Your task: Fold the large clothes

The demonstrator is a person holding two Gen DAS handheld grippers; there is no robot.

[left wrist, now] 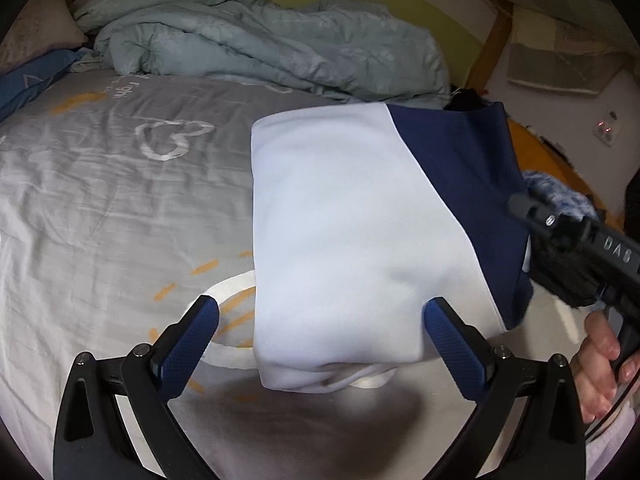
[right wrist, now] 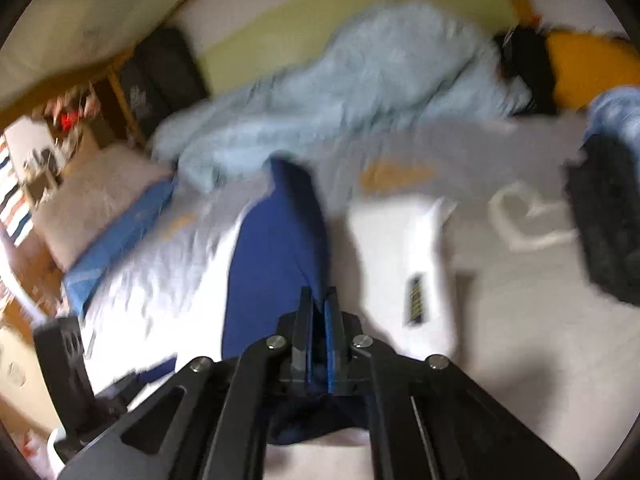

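A white garment with a navy blue part (left wrist: 344,216) hangs folded above the grey bed sheet (left wrist: 100,200), lifted off the bed. My left gripper (left wrist: 322,320) is open, its blue-padded fingers (left wrist: 192,332) spread on either side of the garment's lower edge, holding nothing. My right gripper (right wrist: 318,308) is shut on the garment's navy blue part (right wrist: 276,248) and holds it up; it shows in the left wrist view (left wrist: 568,244) at the garment's right edge. The right wrist view is blurred.
A crumpled light-blue duvet (left wrist: 260,48) lies along the back of the bed by the wall. A pillow and blue cover (left wrist: 32,64) sit at the far left. Dark and fuzzy blue items (left wrist: 560,196) and an orange surface lie at the right.
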